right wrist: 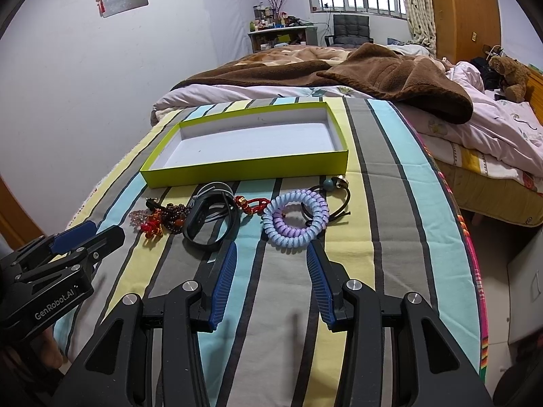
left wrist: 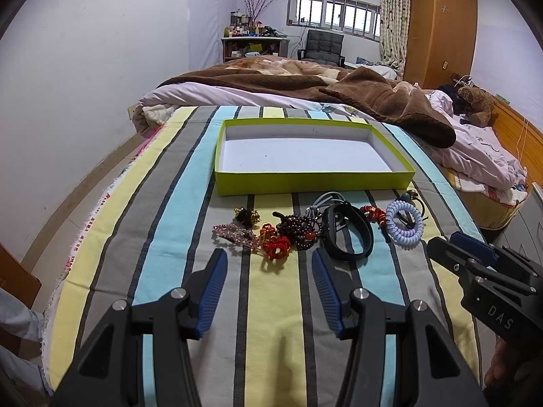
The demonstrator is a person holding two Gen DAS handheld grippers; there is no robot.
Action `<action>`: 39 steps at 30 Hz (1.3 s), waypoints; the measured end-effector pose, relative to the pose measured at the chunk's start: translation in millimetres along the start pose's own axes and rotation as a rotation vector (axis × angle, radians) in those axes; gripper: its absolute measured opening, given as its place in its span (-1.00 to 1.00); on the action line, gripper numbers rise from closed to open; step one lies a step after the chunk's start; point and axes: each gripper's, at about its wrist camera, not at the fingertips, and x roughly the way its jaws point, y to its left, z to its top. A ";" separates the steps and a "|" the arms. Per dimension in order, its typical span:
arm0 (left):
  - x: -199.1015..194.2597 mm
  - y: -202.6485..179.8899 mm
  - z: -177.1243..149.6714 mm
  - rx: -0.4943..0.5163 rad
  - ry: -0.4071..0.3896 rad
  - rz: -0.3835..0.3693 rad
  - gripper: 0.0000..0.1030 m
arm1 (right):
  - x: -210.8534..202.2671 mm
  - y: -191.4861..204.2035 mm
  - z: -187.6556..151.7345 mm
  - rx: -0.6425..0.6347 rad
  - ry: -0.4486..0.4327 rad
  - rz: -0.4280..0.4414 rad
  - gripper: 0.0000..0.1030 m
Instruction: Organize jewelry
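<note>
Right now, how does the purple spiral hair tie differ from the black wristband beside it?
The spiral hair tie is pale lilac, a thick ridged coil; the black wristband is a smooth, flat strap. The hair tie forms a round ring, the wristband a longer oval. Both lie loose on the striped cloth, outside the green box.

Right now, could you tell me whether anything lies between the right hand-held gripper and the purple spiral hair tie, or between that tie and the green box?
Nothing visible does. The right hand-held gripper is open just short of the purple spiral hair tie, with only bare striped cloth between. A thin dark elastic with beads lies beside the tie toward the shallow green cardboard box.
</note>
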 end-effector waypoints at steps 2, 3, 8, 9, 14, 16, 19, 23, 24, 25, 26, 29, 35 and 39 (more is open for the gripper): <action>-0.1 -0.6 0.8 0.001 -0.002 0.000 0.04 | -0.3 -0.2 -0.3 -0.002 0.001 0.001 -0.15; -0.3 -0.4 0.9 0.001 -0.002 0.000 0.04 | -0.5 -0.1 -0.6 -0.002 0.001 0.002 -0.15; 0.0 -0.6 1.9 0.003 -0.002 -0.006 0.04 | -1.0 0.2 -0.9 -0.002 0.001 -0.001 -0.15; 0.7 -0.9 2.5 0.002 0.000 -0.005 0.04 | -0.9 0.4 -1.1 -0.002 0.002 -0.001 -0.15; 0.3 -0.6 2.7 0.002 -0.001 -0.006 0.04 | -0.3 0.5 -0.2 -0.002 0.005 -0.002 -0.15; 0.1 -0.4 2.3 0.000 -0.002 -0.006 0.04 | -0.7 0.4 -0.6 -0.003 0.004 -0.002 -0.15; 0.1 0.6 1.7 -0.002 -0.003 -0.007 0.04 | -0.7 0.3 -0.5 -0.003 0.004 -0.002 -0.15; 0.3 1.5 1.2 -0.003 -0.001 -0.006 0.04 | -0.5 0.3 -0.3 -0.003 0.004 0.000 -0.15; 0.4 1.7 1.3 -0.005 -0.001 -0.006 0.04 | -0.6 0.4 -0.3 -0.004 0.005 0.000 -0.15; 0.4 1.6 1.3 -0.005 -0.001 -0.007 0.04 | -0.6 0.5 -0.2 -0.004 0.006 -0.001 -0.15; 0.4 1.4 1.5 -0.004 -0.002 -0.008 0.04 | -0.6 0.3 -0.2 -0.004 0.004 0.000 -0.15; 0.4 1.5 0.7 -0.003 -0.002 -0.008 0.04 | 0.0 0.7 0.1 -0.006 0.004 0.001 -0.15; 1.7 1.6 0.1 0.001 0.003 -0.010 0.04 | 1.1 2.6 1.2 -0.011 -0.003 0.010 -0.15; 3.9 1.7 -0.2 0.006 0.007 -0.005 0.04 | 1.7 2.9 2.8 -0.018 -0.012 0.023 -0.15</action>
